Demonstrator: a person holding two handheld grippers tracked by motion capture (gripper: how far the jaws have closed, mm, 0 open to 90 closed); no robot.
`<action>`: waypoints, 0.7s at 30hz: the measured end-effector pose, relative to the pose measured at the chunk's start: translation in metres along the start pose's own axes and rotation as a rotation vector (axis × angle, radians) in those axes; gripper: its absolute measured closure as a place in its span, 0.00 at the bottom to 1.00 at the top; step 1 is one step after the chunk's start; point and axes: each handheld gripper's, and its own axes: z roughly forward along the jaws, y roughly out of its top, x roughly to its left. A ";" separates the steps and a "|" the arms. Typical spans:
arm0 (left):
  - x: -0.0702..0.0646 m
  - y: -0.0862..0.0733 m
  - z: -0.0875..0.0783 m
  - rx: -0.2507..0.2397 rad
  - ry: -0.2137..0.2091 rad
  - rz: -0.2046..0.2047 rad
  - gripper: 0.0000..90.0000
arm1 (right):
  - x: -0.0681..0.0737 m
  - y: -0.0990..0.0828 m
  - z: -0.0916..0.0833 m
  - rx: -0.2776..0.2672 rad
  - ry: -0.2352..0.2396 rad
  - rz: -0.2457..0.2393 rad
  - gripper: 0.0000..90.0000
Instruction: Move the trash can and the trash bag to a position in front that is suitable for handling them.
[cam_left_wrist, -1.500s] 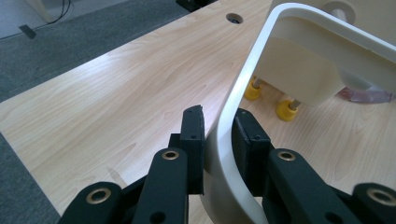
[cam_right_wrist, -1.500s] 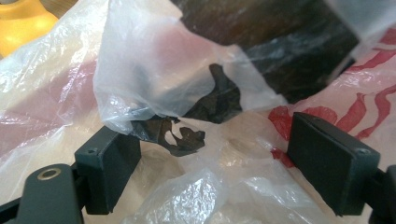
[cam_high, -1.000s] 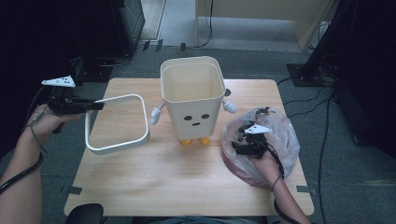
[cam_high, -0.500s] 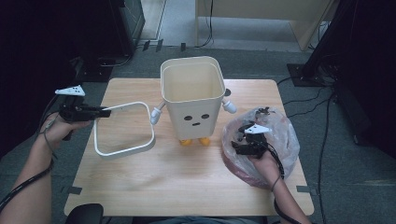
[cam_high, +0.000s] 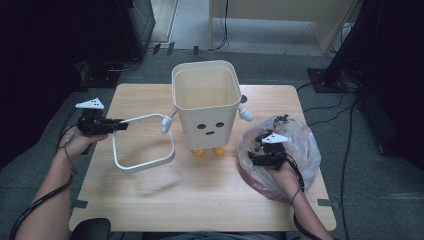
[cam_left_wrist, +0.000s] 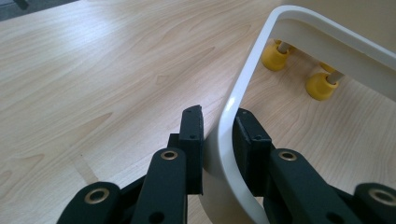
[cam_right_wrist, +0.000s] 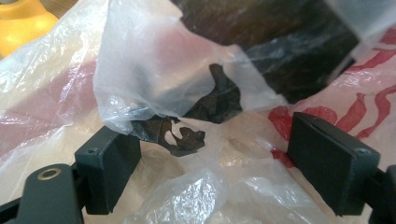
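1 white square ring (cam_left_wrist: 243, 84) | left fingers (cam_left_wrist: 192, 135) clamp it | right fingers (cam_right_wrist: 322, 154) released

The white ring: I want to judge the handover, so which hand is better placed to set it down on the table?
Left. The left gripper is shut on the white ring over the table; the right gripper stands open at the plastic bag.

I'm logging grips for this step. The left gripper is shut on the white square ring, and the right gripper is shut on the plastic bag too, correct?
Not quite. The left gripper is shut on the ring, but the right gripper is open: the right gripper view shows its jaws standing wide apart with the bag loose between them.
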 end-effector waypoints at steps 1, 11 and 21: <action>0.000 -0.001 0.001 -0.002 0.004 -0.004 0.84 | 0.000 0.000 0.000 0.000 0.000 0.000 0.19; -0.001 -0.014 0.021 -0.012 0.008 -0.045 0.83 | 0.000 0.000 0.000 0.001 0.000 0.000 0.19; -0.003 -0.022 0.038 -0.020 0.046 -0.058 0.83 | 0.000 0.000 0.000 0.000 0.000 0.001 0.19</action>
